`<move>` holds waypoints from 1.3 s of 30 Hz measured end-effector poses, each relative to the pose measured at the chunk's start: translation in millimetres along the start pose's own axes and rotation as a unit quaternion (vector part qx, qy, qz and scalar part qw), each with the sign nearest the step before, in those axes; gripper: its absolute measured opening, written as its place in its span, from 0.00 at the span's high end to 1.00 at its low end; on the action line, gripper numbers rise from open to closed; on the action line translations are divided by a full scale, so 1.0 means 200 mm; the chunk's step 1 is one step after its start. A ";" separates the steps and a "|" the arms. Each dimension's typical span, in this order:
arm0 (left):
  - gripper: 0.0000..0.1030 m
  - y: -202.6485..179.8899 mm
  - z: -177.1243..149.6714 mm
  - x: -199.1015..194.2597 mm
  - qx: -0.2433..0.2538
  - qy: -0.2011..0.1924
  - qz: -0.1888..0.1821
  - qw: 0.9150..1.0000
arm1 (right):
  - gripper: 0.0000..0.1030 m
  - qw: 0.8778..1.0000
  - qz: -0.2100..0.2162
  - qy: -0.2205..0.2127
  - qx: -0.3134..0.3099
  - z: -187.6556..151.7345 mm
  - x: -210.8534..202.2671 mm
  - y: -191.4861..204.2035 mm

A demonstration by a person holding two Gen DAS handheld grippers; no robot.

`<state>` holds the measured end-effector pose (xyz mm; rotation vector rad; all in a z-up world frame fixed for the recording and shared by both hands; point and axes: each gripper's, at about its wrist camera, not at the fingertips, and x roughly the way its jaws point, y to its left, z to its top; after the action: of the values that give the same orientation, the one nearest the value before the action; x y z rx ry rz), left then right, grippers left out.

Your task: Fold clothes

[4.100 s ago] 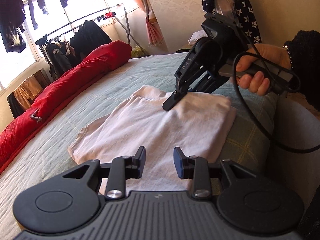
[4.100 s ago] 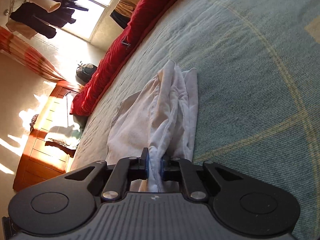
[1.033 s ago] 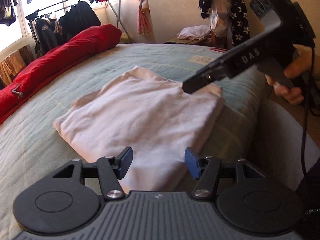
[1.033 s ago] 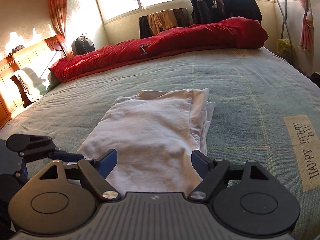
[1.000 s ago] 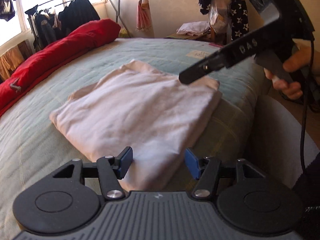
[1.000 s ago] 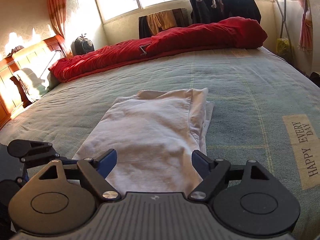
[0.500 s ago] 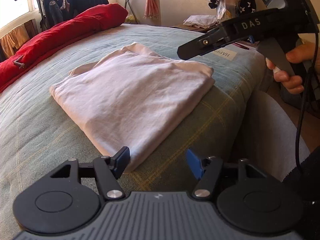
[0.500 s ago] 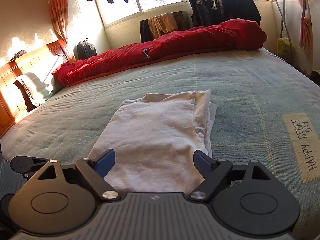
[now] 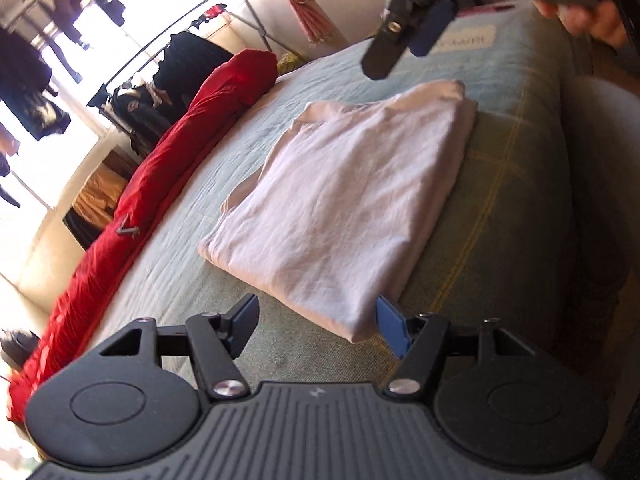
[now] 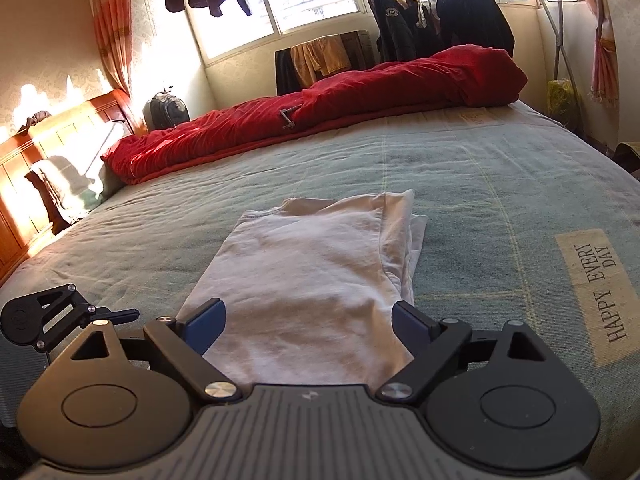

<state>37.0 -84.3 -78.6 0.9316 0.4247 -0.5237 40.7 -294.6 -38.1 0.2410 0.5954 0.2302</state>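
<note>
A white folded garment (image 9: 352, 192) lies flat on the blue-green bedspread (image 10: 500, 184) of the bed, near the edge closest to the person. In the right wrist view it reads as a long rectangle (image 10: 316, 280), with a doubled fold running along its right side and extra layers peeking out beyond that fold.

The left gripper (image 9: 316, 322) hangs over the near corner of the garment. Its jaws are opening and stand well apart; the corner of the cloth lies in the view between the two blue pads (image 9: 390, 326), but neither pad presses on it, and whether the right-hand pad grazes the fabric edge cannot be told. It holds nothing.

The right gripper (image 10: 308, 322) points along the length of the garment from its near end. Its jaws are opening too and are spread nearly as wide as the cloth itself, one blue pad beside each long edge, the fabric lying slack under them and not pinched. In the left wrist view this same gripper (image 9: 404, 36) appears at the top, raised above the far corner of the garment, carried by a hand (image 9: 588, 20).

A red quilt (image 10: 320, 100) lies bunched along the far side of the bed, well apart from the garment. A label (image 10: 596, 292) printed "HAPPY EVERY DAY" sits on the bedspread to the right.
</note>
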 end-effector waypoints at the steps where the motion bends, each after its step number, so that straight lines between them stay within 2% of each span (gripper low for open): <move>1: 0.35 -0.01 0.00 0.01 0.011 0.000 0.007 1.000 | 0.10 1.000 -0.001 0.001 0.000 0.00 0.00 0.00; 6: 0.34 -0.02 0.01 0.03 0.030 -0.001 0.016 0.999 | 0.09 1.000 -0.001 0.003 0.004 -0.01 0.00 -0.01; 15: 0.34 0.06 -0.07 0.00 -0.015 0.048 -0.002 0.999 | 0.09 1.000 0.005 0.008 0.006 -0.02 0.02 -0.02; 18: 0.34 0.14 -0.05 -0.05 -0.059 0.030 -0.027 0.997 | 0.09 1.000 0.016 0.011 -0.001 0.00 0.05 0.00; 22: 0.34 0.20 0.00 -0.07 -0.120 -0.013 -0.094 0.988 | 0.09 0.999 0.018 0.018 -0.023 0.00 0.10 0.04; 24: 0.34 0.18 0.02 -0.04 -0.124 -0.017 -0.121 0.985 | 0.09 0.999 0.023 0.027 -0.018 -0.01 0.12 0.04; 28: 0.34 0.10 0.03 0.03 -0.114 -0.001 -0.158 0.981 | 0.09 0.999 0.023 0.041 0.000 -0.05 0.14 0.01; 33: 0.34 0.04 0.01 0.04 -0.106 0.011 -0.166 0.980 | 0.09 0.999 0.018 0.046 0.012 -0.08 0.13 -0.03; 39: 0.34 0.10 0.03 0.02 -0.128 0.008 -0.164 0.978 | 0.09 0.999 0.018 0.044 0.017 -0.07 0.14 -0.04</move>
<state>51.7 -80.9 -64.7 0.6193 0.6505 -0.7422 56.4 -293.2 -65.5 0.2748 0.6836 0.2664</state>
